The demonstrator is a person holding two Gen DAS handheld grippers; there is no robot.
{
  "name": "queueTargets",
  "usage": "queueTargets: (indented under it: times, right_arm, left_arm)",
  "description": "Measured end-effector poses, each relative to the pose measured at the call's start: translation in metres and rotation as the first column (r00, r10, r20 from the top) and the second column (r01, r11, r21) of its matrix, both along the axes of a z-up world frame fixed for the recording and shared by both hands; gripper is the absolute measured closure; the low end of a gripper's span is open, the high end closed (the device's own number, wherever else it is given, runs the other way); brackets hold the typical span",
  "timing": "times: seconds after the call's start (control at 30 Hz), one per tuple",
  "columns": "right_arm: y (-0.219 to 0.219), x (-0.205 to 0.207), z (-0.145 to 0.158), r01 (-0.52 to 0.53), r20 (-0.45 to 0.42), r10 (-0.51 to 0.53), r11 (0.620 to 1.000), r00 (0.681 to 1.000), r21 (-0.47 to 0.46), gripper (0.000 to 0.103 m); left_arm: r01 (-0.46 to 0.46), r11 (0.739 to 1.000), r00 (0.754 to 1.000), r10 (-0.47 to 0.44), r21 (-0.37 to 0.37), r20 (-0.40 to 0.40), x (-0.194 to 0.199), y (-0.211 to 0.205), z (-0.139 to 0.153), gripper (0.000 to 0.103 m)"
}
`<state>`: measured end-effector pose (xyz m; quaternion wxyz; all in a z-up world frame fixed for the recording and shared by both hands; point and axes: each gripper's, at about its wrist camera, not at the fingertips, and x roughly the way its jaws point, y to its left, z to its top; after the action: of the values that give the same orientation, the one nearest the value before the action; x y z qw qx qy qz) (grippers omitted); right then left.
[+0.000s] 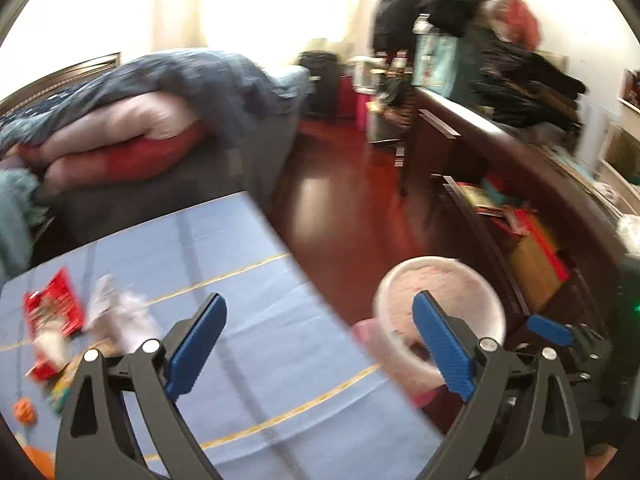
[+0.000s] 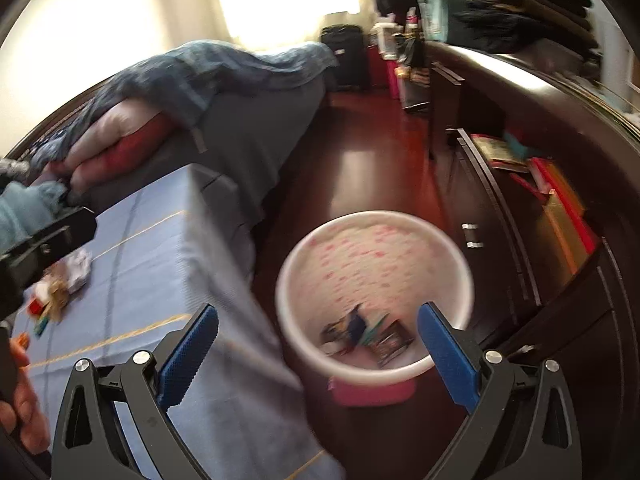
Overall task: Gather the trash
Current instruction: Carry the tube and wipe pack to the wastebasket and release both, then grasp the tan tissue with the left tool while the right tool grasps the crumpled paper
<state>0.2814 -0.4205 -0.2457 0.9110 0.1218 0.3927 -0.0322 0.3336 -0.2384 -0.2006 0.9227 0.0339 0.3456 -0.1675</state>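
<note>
Nearest, both claws stand spread and empty: the right gripper point(image 2: 318, 350) frames the white bin point(image 2: 376, 368) at lower centre, wrappers already at its bottom. The left gripper point(image 1: 320, 344) hangs over the blue table's point(image 1: 260, 280) edge. Remaining trash point(image 1: 56, 312) lies at middle left; I'd swing left, descend slowly, and pinch one wrapper cleanly.

No legible txt anywhere: print on red wrapper point(image 1: 54, 304), lower left, and wrappers in bin point(image 2: 374, 292) too blurred.
</note>
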Motion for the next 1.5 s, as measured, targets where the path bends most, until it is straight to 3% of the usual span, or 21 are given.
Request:
queueTargets:
  times: [0.13,0.23,0.37,0.47,0.6,0.7,0.77,0.87,0.97,1.23,1.5]
  right_arm:
    - [0.031,-0.004,0.009,-0.076,0.004,0.076,0.997,0.997,-0.008,0.004]
    - [0.051,-0.007,0.017,-0.126,0.016,0.126,0.992,0.992,-0.012,0.004]
    - [0.077,-0.010,0.028,-0.188,0.034,0.189,0.982,0.981,-0.022,0.004]
    - [0.095,-0.010,0.033,-0.231,0.040,0.232,0.972,0.972,-0.032,0.004]
    - [0.112,-0.008,0.034,-0.264,0.038,0.266,0.964,0.963,-0.036,0.004]
    - [0.126,-0.005,0.034,-0.287,0.034,0.288,0.957,0.957,-0.029,0.004]
    - [0.135,-0.001,0.034,-0.301,0.031,0.302,0.953,0.953,-0.032,0.004]
    - [0.148,0.010,0.034,-0.319,0.030,0.320,0.947,0.947,-0.023,0.004]
    - [0.167,0.025,0.032,-0.351,0.027,0.351,0.936,0.936,0.003,0.004]
    - [0.231,0.084,0.020,-0.409,0.020,0.409,0.913,0.912,-0.009,0.004]
    - [0.286,0.136,0.002,-0.448,-0.039,0.447,0.894,0.894,-0.015,0.004]
  left_arm:
    - [-0.138,0.989,0.990,0.137,0.055,0.026,-0.002,0.047,-0.001,0.005]
    - [-0.241,0.960,0.971,0.237,0.142,0.040,0.004,0.081,-0.012,0.005]
    - [-0.287,0.940,0.957,0.291,0.182,0.008,0.019,0.116,-0.030,0.007]
    - [-0.259,0.951,0.959,0.274,0.168,-0.071,0.036,0.137,-0.045,0.024]
    - [-0.233,0.959,0.963,0.250,0.159,-0.099,0.046,0.149,-0.058,0.030]
    - [-0.221,0.963,0.965,0.239,0.155,-0.109,0.051,0.156,-0.064,0.041]
    - [-0.221,0.965,0.964,0.238,0.140,-0.118,0.048,0.159,-0.066,0.064]
    - [-0.232,0.967,0.962,0.244,0.105,-0.122,0.042,0.170,-0.066,0.078]
    - [-0.241,0.969,0.962,0.245,0.047,-0.118,0.032,0.183,-0.059,0.079]
    - [-0.281,0.960,0.958,0.281,0.001,-0.063,-0.001,0.209,-0.034,0.079]
    - [-0.319,0.947,0.946,0.314,-0.050,-0.083,-0.015,0.238,-0.030,0.078]
